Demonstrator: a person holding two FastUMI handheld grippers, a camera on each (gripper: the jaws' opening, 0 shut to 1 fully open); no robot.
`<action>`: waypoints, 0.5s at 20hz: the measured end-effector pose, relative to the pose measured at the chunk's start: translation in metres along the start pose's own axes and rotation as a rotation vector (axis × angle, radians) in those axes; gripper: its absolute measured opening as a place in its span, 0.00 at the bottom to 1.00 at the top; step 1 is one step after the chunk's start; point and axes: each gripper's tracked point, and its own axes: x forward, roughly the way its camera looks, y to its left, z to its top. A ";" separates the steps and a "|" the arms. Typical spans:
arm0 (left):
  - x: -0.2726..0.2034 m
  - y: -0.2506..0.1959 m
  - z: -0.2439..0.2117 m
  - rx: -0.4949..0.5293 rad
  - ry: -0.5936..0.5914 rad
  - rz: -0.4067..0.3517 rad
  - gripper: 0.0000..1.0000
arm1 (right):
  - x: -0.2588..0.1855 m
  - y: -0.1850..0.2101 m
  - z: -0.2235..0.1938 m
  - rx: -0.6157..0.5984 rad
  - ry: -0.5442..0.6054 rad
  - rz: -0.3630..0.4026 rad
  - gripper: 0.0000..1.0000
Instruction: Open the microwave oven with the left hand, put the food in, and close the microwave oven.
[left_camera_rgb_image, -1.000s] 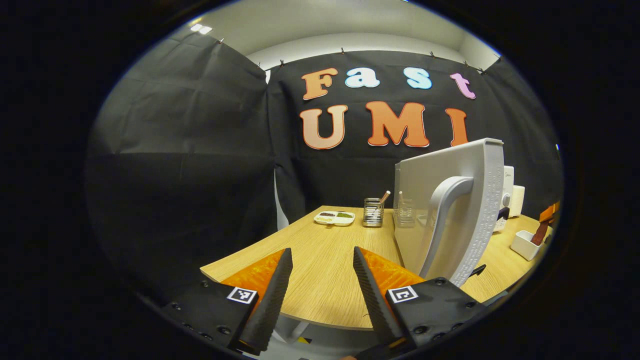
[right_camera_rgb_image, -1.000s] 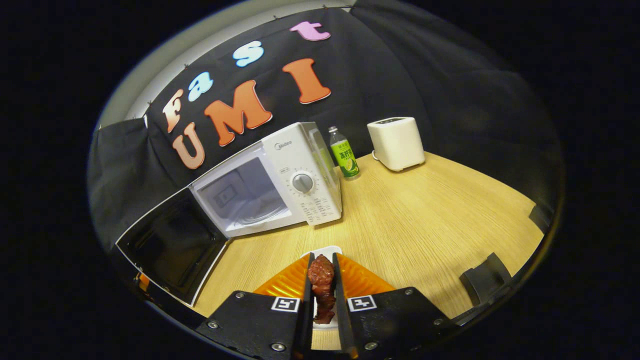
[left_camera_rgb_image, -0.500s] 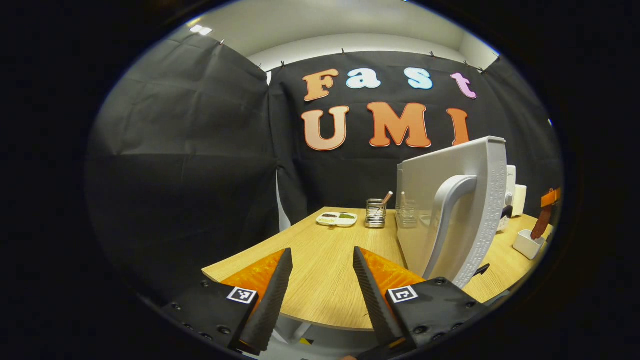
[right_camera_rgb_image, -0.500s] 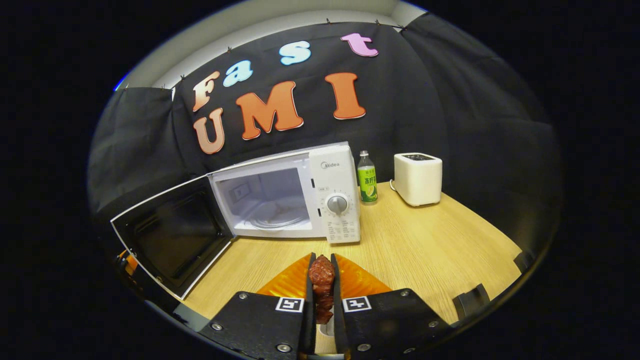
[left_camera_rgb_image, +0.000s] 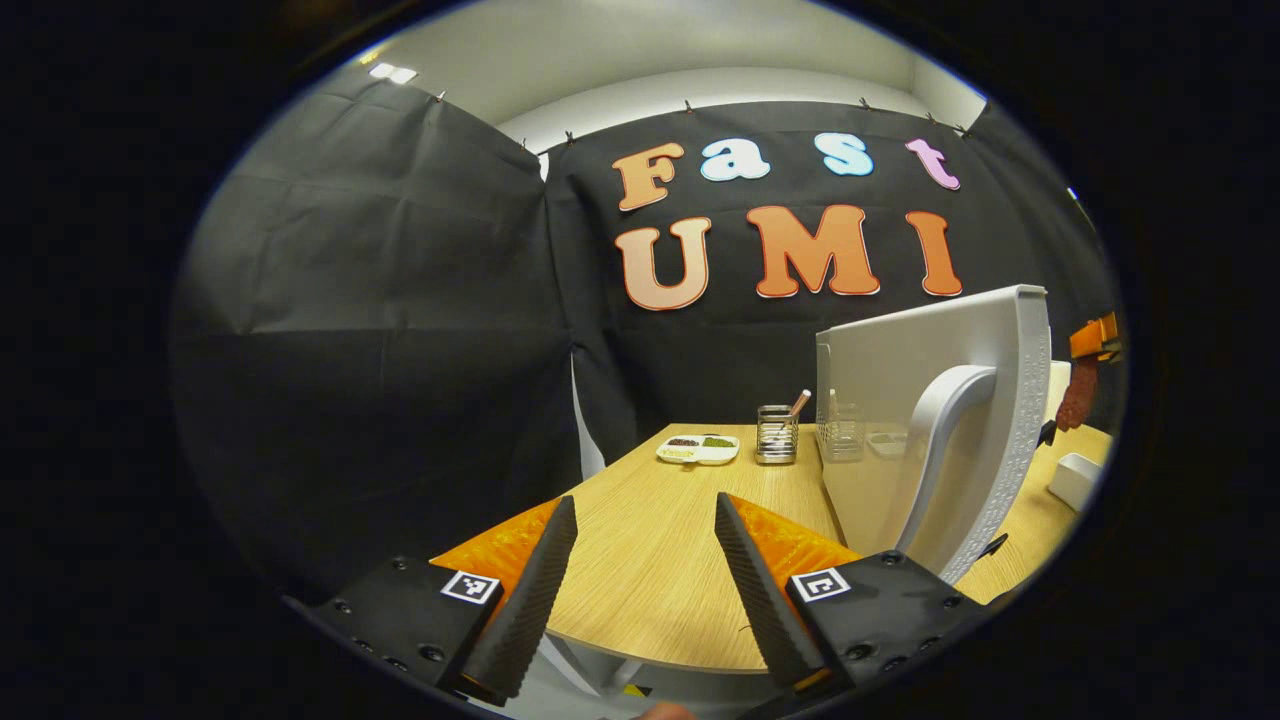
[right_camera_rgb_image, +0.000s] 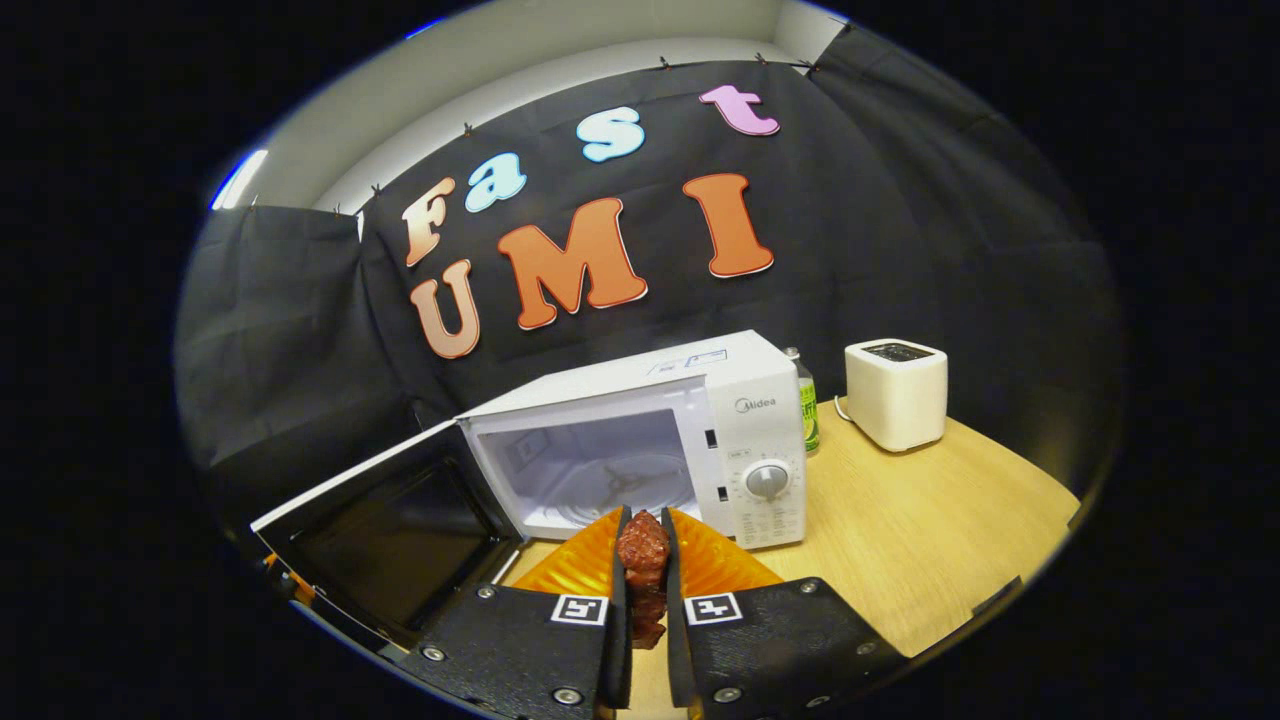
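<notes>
Microwave (left_camera_rgb_image: 1040, 400) door (left_camera_rgb_image: 900, 420) is standing swung wide open at the right of the left gripper view, and we are seeing its outer face with the curved handle (left_camera_rgb_image: 940, 440). Our left tongs (left_camera_rgb_image: 640, 560) are hanging open over the near edge of the surface (left_camera_rgb_image: 660, 520), gripping nothing, just left of the door. Far back a divided dish (left_camera_rgb_image: 698, 449) and a wire holder (left_camera_rgb_image: 775, 434) are sitting side by side. At the far right edge the other tongs (left_camera_rgb_image: 1092, 338) are carrying the meat (left_camera_rgb_image: 1075, 394) above a white tray (left_camera_rgb_image: 1076, 478).

In the right gripper view, our right tongs (right_camera_rgb_image: 641, 560) are gripping the meat (right_camera_rgb_image: 641, 555), closed on it from both sides. We are holding it up in front of the microwave (right_camera_rgb_image: 690, 440), facing the open cavity (right_camera_rgb_image: 600, 470); the door (right_camera_rgb_image: 380, 540) is lying open to the left. A bottle (right_camera_rgb_image: 808, 410) is standing just behind the microwave's right side, and a toaster (right_camera_rgb_image: 895, 392) is sitting farther right on the surface (right_camera_rgb_image: 920, 540).
</notes>
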 end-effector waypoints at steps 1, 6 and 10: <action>0.000 0.000 0.000 0.002 -0.002 0.000 0.87 | 0.009 0.005 0.003 0.016 -0.010 -0.001 0.14; 0.009 0.005 0.000 -0.010 0.003 0.000 0.87 | 0.057 0.032 0.012 0.077 -0.072 -0.010 0.14; 0.014 0.015 0.002 -0.018 0.004 0.020 0.87 | 0.097 0.044 0.009 0.154 -0.106 -0.039 0.14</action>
